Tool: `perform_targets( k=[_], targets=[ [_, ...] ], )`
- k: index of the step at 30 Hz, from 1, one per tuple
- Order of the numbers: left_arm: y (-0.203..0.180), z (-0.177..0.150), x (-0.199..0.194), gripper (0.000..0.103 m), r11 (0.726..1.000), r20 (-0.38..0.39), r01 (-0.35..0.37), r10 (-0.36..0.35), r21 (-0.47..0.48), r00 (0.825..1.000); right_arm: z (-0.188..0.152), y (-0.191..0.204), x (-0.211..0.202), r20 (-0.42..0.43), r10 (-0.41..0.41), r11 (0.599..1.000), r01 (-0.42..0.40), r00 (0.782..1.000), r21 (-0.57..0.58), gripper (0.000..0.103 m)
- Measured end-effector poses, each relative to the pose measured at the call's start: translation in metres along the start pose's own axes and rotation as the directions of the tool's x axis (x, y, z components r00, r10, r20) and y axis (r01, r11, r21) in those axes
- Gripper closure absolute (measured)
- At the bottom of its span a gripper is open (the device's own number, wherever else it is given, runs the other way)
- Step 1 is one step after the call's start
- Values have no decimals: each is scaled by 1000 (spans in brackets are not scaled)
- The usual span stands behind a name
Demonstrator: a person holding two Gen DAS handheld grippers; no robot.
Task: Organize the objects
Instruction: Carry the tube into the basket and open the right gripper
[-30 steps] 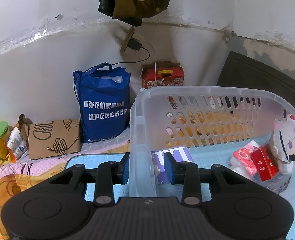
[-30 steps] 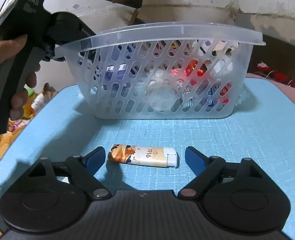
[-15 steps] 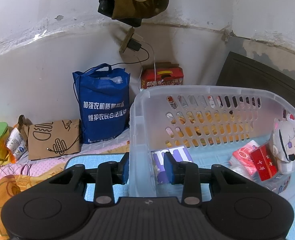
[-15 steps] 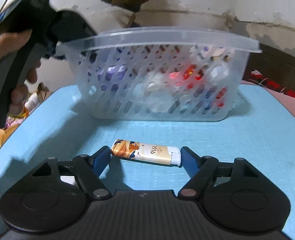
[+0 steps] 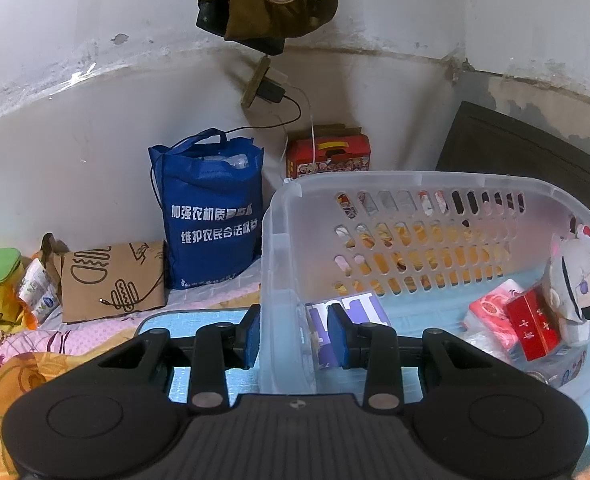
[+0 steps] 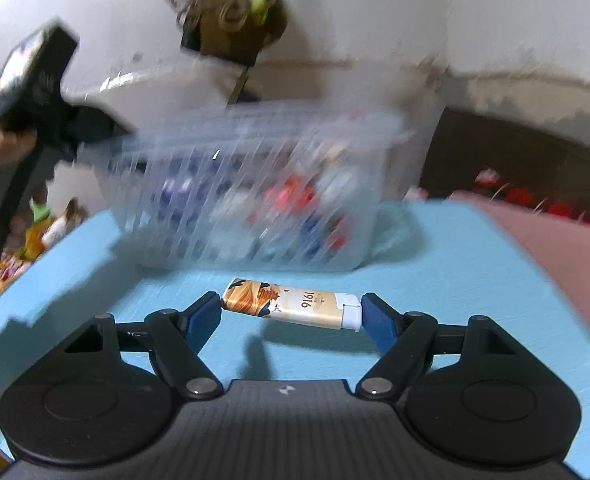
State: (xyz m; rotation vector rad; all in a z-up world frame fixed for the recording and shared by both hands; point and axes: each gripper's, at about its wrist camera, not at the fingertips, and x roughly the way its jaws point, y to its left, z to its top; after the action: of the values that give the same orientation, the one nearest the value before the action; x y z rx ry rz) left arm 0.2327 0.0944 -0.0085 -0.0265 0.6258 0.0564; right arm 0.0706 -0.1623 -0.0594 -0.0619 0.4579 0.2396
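Both fingers of the right gripper (image 6: 291,314) pinch the lighter (image 6: 293,307); the basket (image 6: 255,200) behind is blurred.

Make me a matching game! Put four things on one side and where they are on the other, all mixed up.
Things:
1. lighter
2. plush doll
3. blue bag
4. left gripper

Places:
A. standing by the wall
B. between the right gripper's fingers
C. inside the basket
D. clamped on the basket's wall

Pairs: 1-B, 2-C, 3-A, 4-D

Motion-blurred basket (image 6: 255,184) and contents
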Motion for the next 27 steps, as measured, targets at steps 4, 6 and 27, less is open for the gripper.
perform_targets(
  k=[4, 6, 27],
  targets=[
    [-1, 0, 0, 64, 1000, 1, -10, 10, 4, 1000, 31, -12, -38, 130, 5, 999, -1, 992, -35, 24],
    [-1, 0, 0, 64, 1000, 0, -8, 8, 2, 1000, 57, -18, -49, 199, 23, 999, -14, 980, -45, 24],
    [2, -1, 1, 64, 1000, 3, 14, -14, -11, 1000, 175, 8, 83, 81, 178, 975, -165, 981, -148, 24]
  ],
)
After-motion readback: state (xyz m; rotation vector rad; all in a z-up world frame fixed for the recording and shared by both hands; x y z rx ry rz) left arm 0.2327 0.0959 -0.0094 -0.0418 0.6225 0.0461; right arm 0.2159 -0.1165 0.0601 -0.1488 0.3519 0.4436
